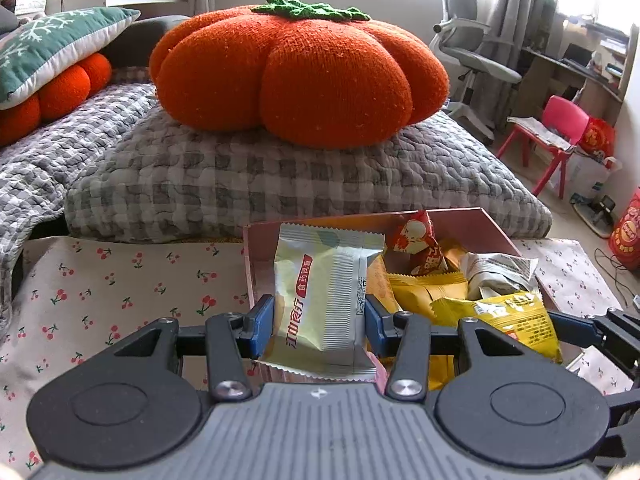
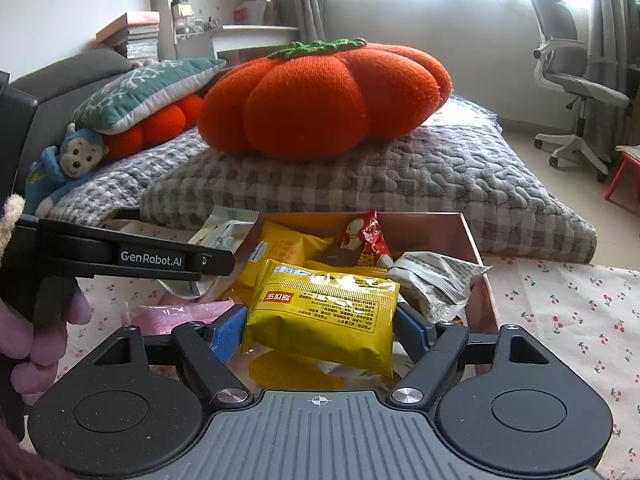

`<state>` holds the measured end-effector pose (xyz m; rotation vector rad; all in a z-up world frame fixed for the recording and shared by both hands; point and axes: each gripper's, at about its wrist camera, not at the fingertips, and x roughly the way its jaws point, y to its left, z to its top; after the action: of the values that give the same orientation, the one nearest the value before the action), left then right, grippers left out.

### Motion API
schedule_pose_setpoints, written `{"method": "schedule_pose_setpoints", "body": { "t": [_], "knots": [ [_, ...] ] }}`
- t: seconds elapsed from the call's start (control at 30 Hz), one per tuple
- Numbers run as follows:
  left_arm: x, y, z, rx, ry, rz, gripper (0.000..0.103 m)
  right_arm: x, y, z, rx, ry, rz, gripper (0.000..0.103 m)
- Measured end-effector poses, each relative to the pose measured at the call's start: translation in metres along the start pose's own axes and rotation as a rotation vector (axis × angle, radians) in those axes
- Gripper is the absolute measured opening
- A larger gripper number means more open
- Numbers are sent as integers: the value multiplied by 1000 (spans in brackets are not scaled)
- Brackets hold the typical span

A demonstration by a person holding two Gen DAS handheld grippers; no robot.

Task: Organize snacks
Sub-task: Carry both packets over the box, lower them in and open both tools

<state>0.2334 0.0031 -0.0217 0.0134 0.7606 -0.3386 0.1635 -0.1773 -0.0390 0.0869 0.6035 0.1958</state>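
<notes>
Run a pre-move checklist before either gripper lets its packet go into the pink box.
1. Left gripper shut on the pale green packet: ok.
2. Right gripper shut on the yellow packet: ok.
3. Both packets over the pink box: ok.
4. Free space in the box: not ok, crowded with the red packet and the white wrapper.
5. Clearance between the two grippers: cannot tell.
</notes>
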Motion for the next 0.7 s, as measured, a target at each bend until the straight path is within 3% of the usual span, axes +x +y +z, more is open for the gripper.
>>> {"method": "schedule_pose_setpoints", "body": {
  "t": [0.3,0.43,0.7],
  "knots": [
    [5,6,0,15,-6,-22,45,4,1,0,-10,-11,-13,81],
    [2,4,1,16,-23,-32,57,2,-1,2,4,-8,7,88],
    [-4,3,1,15,-21,-29,64,-7,-4,4,12,-11,4,89]
  ]
}}
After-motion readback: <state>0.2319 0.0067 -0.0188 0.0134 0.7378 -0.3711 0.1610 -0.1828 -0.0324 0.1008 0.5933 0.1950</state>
